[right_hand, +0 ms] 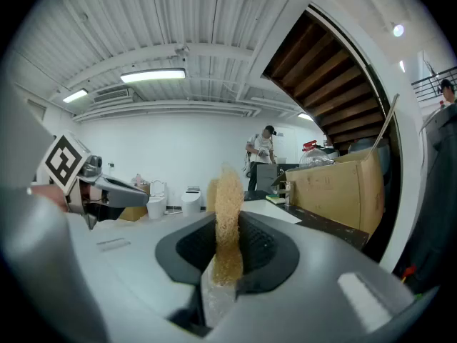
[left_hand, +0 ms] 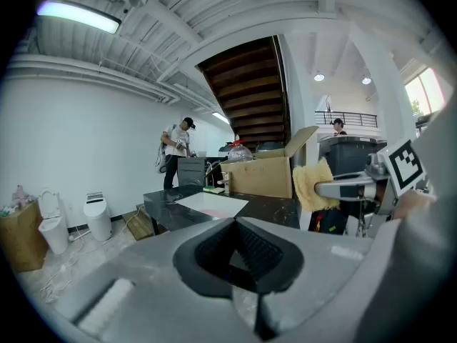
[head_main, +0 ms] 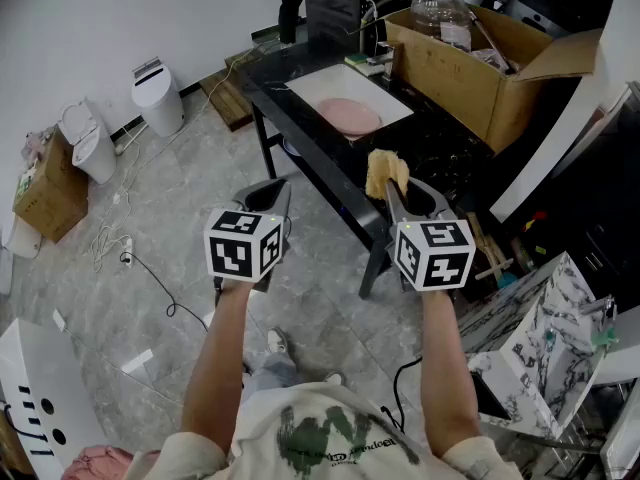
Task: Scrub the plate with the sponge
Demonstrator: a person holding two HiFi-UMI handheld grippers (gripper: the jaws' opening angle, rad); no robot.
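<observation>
Approaching a black bench [head_main: 430, 143], a person carries a pair of tongs in each hand above the tiled floor, with the scrubbing not yet begun. At the left, the left tongs [head_main: 268, 192] are pressed together on nothing and hang well apart from the work. Farther in, the single pink plate [head_main: 348, 116] lies flat on one white mat [head_main: 320, 86] on the bench, just beside one open cardboard box [head_main: 470, 63]. At the right, the right tongs [head_main: 392, 193] are clamped on the one yellow sponge [head_main: 385, 171], which stands upright out of the tips, held in the air short of the bench and clear of the plate. The step in hand looks like the carry-in. The next move would call for bringing the sponge forward and down until its face meets the plate, while the empty left tongs may need to steady the rim. Count: two tongs, one sponge, one plate.
</observation>
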